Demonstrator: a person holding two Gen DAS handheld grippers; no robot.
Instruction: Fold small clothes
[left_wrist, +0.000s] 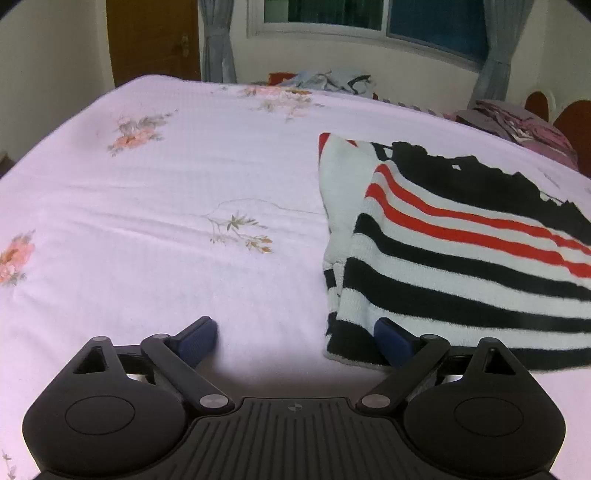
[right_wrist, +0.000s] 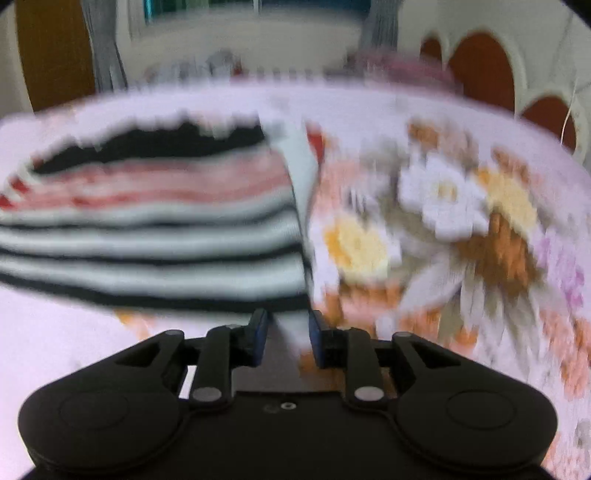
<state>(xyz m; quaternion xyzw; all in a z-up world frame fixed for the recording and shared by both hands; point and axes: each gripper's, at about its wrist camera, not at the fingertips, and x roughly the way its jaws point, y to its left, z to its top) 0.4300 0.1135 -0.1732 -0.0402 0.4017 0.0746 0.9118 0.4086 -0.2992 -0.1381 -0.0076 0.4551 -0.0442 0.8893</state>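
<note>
A small knitted garment (left_wrist: 454, 243) with black, white and red stripes lies partly folded on the bed, at the right of the left wrist view. My left gripper (left_wrist: 295, 339) is open at the garment's near left corner; its right finger (left_wrist: 395, 343) is tucked under the hem, its left finger (left_wrist: 195, 339) rests on the bare sheet. In the blurred right wrist view the garment (right_wrist: 155, 229) fills the left half. My right gripper (right_wrist: 288, 339) is shut on its near right corner and holds the hem lifted.
The bed (left_wrist: 166, 206) has a pale pink sheet with flower prints (right_wrist: 443, 206). A heap of clothes (left_wrist: 332, 83) lies at its far edge and a purple bundle (left_wrist: 517, 125) at the far right. A headboard (right_wrist: 480, 66), door (left_wrist: 155, 40) and window (left_wrist: 369, 18) stand behind.
</note>
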